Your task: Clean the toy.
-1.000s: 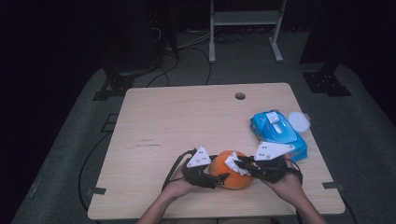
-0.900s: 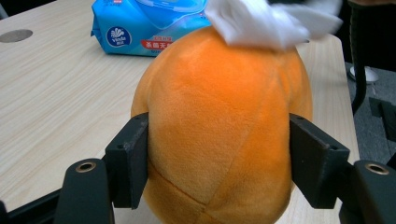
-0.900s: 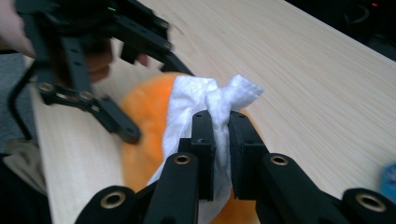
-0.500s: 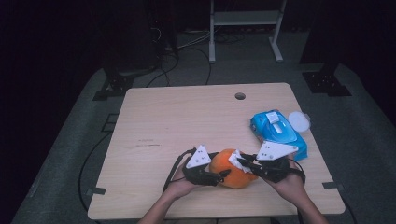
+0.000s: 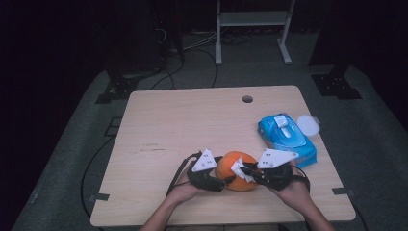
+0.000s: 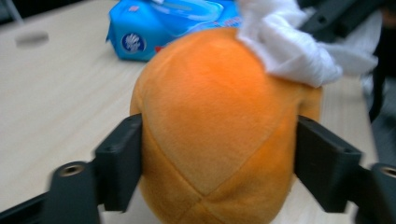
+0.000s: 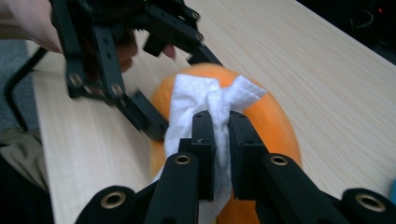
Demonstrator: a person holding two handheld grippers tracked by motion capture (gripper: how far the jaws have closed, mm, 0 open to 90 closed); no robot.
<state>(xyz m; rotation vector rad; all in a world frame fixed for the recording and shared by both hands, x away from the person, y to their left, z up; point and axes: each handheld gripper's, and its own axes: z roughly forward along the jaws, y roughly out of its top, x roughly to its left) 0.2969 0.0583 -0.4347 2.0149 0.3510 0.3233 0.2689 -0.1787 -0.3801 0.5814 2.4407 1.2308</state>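
Orange plush ball (image 5: pixel 236 169) sits near the front edge of the table (image 5: pixel 192 120), the left gripper (image 6: pixel 212 158) squeezing it on both sides (its jaws have just been opening a bit), while the right gripper (image 7: pixel 220 140) has its jaws pressed together on a white wipe (image 7: pixel 196 100) laid against the ball. If the left grip slackens more, I reckon a hard wipe stroke could roll the ball away. The left gripper view shows the jaws denting the plush, which the high view can't; that one shows the blue wipes pack (image 5: pixel 286 137) off to the right.

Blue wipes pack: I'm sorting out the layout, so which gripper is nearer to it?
Right. The right gripper is just beside the blue wipes pack; the left gripper sits beyond the orange plush ball.
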